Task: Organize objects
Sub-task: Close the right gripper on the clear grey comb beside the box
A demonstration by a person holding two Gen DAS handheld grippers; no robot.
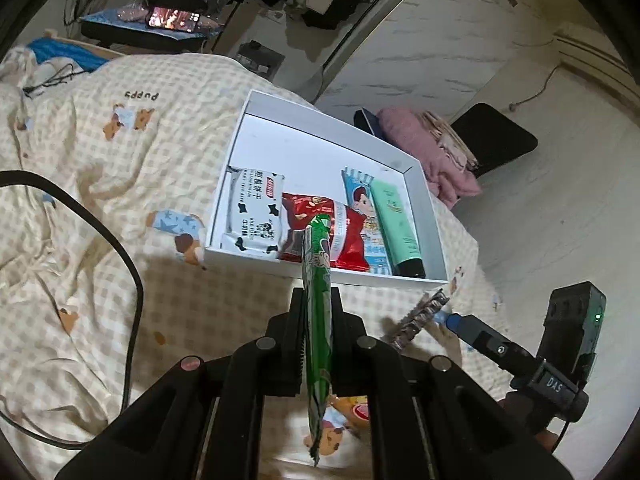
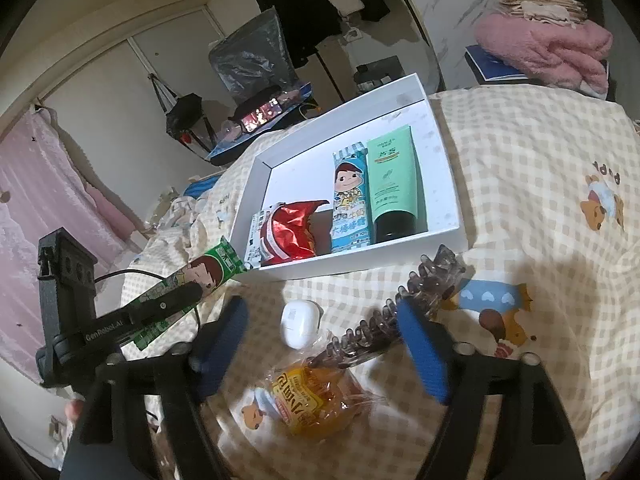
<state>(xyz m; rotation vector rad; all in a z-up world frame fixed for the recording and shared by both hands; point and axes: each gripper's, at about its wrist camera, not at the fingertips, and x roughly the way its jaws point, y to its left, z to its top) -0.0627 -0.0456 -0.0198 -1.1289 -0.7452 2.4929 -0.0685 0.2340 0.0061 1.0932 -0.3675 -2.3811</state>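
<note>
My left gripper (image 1: 317, 300) is shut on a green snack packet (image 1: 318, 280), held above the bed just short of the white box (image 1: 320, 276); it also shows in the right wrist view (image 2: 192, 280). The box (image 2: 448, 168) holds a cow-print biscuit pack (image 1: 256, 216), a red packet (image 2: 290, 232), a blue cartoon packet (image 2: 350, 196) and a green tube (image 2: 390, 188). My right gripper (image 2: 324, 320) is open over the bed, above a white earbud case (image 2: 298, 322), a brown hair claw (image 2: 404, 304) and a wrapped orange bread (image 2: 312, 394).
A checked puppy-print quilt (image 2: 540, 184) covers the bed. A black cable (image 1: 132, 264) lies on it at the left. A pink blanket (image 2: 548, 52) sits on a chair beyond the bed. A lit phone (image 1: 172, 18) rests on a far table.
</note>
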